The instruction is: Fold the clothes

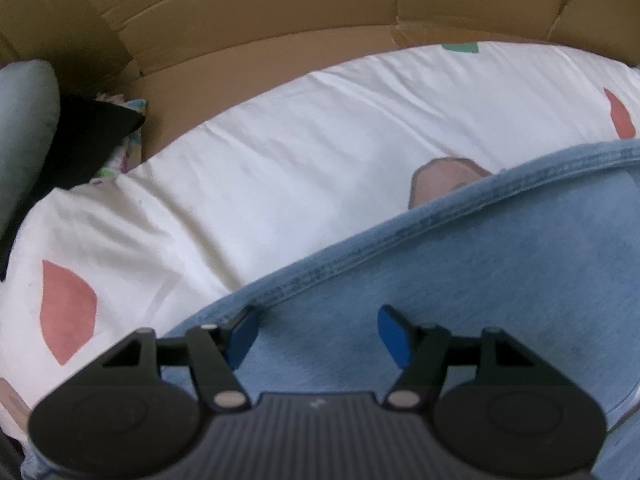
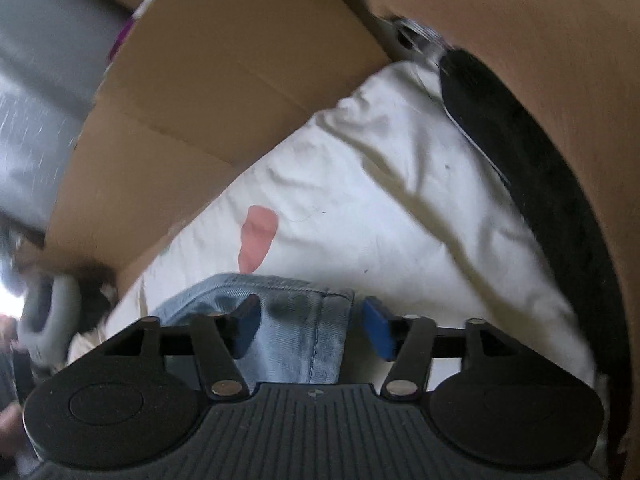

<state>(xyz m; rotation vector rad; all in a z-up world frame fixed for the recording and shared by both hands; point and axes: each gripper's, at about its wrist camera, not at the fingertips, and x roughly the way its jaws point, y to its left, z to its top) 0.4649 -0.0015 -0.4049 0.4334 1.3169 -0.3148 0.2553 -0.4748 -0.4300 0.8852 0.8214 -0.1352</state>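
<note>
On the white sheet (image 1: 280, 168), the landmark for this entry, printed with salmon-red, green and tan patches:

Item 1. Denim garment (image 1: 460, 280), light blue, stitched seam along its edge. It lies flat on the sheet at the near side in the left wrist view. In the right wrist view a narrow folded end of it (image 2: 296, 320), with a hem and a vertical seam, rests on the sheet just below a salmon patch.

Item 2. Left gripper (image 1: 318, 334), black with blue pads, directly over the denim. Its jaws are spread, nothing pinched between them; whether the pads touch the cloth cannot be told.

Item 3. Right gripper (image 2: 310, 330), same make. Its jaws are spread, with the folded denim end lying between them. The left pad overlaps the cloth edge; the right pad stands just clear of it.

Item 4. Cardboard box (image 1: 280, 8), brown, flaps raised, beyond the far edge of the sheet; it also borders the sheet in the right wrist view (image 2: 208, 92).

Item 5. Dark cloth (image 1: 92, 136) at the sheet's far left corner, beside a grey padded form (image 1: 24, 120).

Writing: no brand, label or legible text on any item; a small mark on each gripper body is too small to read.
</note>
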